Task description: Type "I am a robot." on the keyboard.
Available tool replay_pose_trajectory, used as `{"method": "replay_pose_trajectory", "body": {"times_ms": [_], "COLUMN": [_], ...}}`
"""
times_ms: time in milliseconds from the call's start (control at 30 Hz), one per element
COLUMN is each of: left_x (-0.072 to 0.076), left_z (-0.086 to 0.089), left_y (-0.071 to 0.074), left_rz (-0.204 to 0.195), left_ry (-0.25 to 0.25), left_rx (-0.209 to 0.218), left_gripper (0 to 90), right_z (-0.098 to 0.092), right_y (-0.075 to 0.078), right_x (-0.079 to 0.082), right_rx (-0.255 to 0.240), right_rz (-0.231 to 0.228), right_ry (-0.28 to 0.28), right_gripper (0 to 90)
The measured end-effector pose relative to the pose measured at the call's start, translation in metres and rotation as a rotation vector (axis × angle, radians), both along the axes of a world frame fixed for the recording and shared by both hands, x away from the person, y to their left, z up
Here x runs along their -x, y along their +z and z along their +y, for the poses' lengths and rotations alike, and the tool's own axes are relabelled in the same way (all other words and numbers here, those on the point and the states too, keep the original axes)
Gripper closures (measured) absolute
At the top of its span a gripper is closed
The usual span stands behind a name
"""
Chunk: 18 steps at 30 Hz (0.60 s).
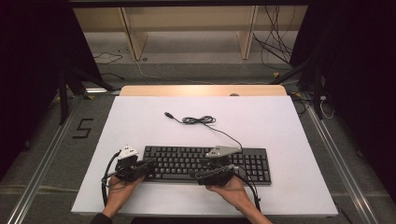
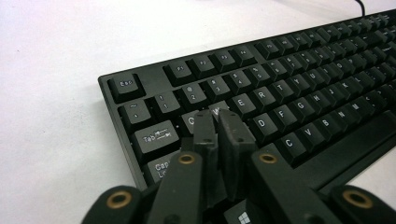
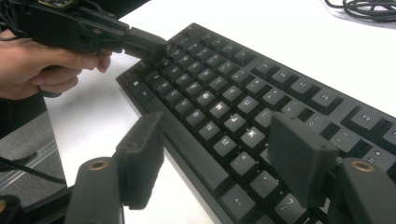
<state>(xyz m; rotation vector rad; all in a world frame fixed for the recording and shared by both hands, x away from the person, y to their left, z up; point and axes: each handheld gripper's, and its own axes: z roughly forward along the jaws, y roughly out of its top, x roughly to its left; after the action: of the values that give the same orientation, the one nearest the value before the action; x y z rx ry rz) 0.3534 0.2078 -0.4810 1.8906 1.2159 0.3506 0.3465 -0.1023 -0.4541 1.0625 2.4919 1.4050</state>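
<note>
Typing barely begun. Left gripper (image 2: 217, 122) fingers pressed together over keyboard (image 2: 289, 88) keys, lower centre; right gripper (image 3: 219, 158) fingers spread above lower keys. Cable (image 1: 201, 120) unplugged, upper centre.

The surface (image 1: 280, 186) is a white rectangular top with a pale wooden edge strip (image 1: 203, 90) along its far side. It stands on a grey floor (image 1: 196, 65). Metal rails (image 1: 42, 163) run along the floor on both sides. A black mark shaped like the figure 5 (image 1: 82, 128) lies on the floor at the left. Beyond the surface stands a light wooden frame (image 1: 187, 23) with upright supports. Loose black cables (image 1: 275, 46) trail across the floor at the far right. Dark curtains (image 1: 355, 70) close off both sides. Lighting is even, from above.
</note>
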Motion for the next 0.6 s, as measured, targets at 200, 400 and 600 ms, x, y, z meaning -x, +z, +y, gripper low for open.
{"method": "replay_pose_trajectory", "body": {"times_ms": [200,400,600], "left_x": [-0.0026,-0.0047,-0.005], "left_z": [-0.0016,-0.0034,-0.0036], "left_y": [-0.0009,-0.0019,-0.002], "left_rz": [0.006,0.012,0.011], "left_ry": [-0.009,-0.008,-0.01], "left_rx": [-0.009,-0.012,-0.013], "left_gripper": [88.7,88.8,88.8], "right_z": [-0.0017,-0.0027,-0.0038], "right_y": [0.0013,0.0013,0.0015], "right_x": [0.002,0.0039,0.0055], "right_rx": [-0.003,-0.003,-0.005], "right_rz": [-0.006,-0.003,-0.001], "right_ry": [-0.001,0.002,0.004], "right_gripper": [36.4,35.9,35.7]}}
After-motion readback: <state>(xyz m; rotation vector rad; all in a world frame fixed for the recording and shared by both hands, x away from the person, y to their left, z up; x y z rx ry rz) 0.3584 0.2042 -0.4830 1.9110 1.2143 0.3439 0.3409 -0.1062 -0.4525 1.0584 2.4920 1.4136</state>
